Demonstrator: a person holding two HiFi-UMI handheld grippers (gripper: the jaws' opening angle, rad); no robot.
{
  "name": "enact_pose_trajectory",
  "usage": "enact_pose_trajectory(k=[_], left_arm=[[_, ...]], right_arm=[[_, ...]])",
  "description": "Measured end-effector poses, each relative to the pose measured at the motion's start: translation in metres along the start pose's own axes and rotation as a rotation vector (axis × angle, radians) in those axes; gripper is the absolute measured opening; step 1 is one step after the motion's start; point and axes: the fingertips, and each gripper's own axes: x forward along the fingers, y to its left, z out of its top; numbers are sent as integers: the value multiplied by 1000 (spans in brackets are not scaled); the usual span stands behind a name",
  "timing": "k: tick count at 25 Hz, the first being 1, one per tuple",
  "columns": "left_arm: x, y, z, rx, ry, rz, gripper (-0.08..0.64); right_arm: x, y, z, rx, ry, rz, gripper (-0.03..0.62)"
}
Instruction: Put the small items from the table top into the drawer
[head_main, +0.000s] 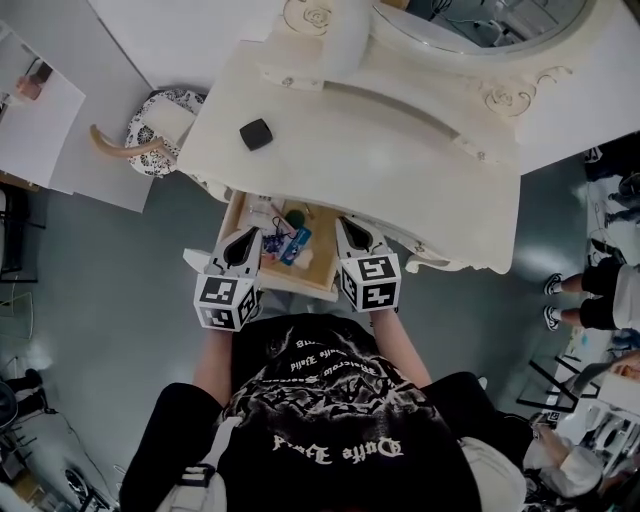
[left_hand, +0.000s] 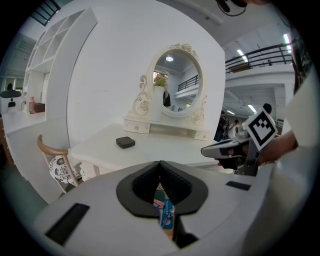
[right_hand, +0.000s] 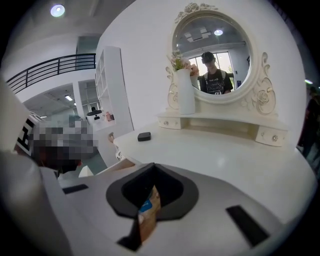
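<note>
**Operator:** Where do I stand?

**Spotter:** Both your claws hang over the front of the open drawer (head_main: 298, 284), and both are empty. The left claw (left_hand: 160, 163) has its jaws pressed together at the tips. What shows through the gap behind them is only the blue packet (head_main: 296, 245) lying in the drawer below. The right claw (right_hand: 152, 166) is pressed together too, with nothing pinched.

**Operator:** What's left to fetch?

**Spotter:** As far as I can see, one thing: the small black item (head_main: 256, 133). It lies flat on the surface (head_main: 400, 170), toward the back left, well apart from both claws.

**Operator:** What could go wrong?

**Spotter:** Three things, I'd judge.
- **Pushing it off:** If you reach it with the jaws together, you'll push it rather than take it. It sits near the surface's left edge, with the chair (head_main: 160, 128) beside that edge, so a shove that way could send it off. Spread the claw before you come down.
- **Slipping:** It looks low and smooth, so pads closing high on it may slide off its top. Come in low along the surface.
- **The drawer:** It juts out toward you, and leaning over it to reach could nudge it shut with your body. You might also release the item onto the front rim instead of inside.
</note>
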Motion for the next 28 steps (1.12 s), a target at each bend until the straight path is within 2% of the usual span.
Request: enact_pose_trajectory(k=[28], left_arm=[[3,-33,-12,15,5,-28,15]], right_arm=[[-28,2,-23,-69,10,18,9]])
